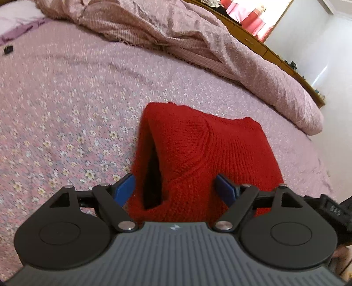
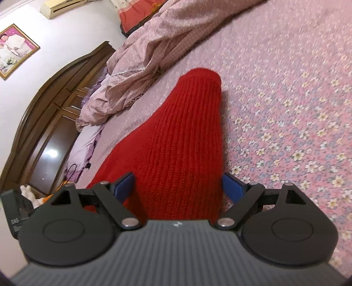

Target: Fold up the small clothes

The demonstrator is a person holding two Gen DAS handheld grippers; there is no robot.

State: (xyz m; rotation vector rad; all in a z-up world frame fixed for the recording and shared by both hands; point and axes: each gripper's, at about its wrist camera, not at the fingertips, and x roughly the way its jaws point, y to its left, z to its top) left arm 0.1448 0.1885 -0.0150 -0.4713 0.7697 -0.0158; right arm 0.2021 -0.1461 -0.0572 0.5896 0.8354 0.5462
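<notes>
Red knit garment lies folded on my flowered bed; left tongs and right tongs both gape apart around it, quilt at twelve o'clock.

Red knit garment folded, lying on floral bedsheet.

Soft even indoor light, bright window blown out at top right, glare spot on headboard, strong fisheye bending at edges, bedspread slightly motion-blurred, faint shadows
</notes>
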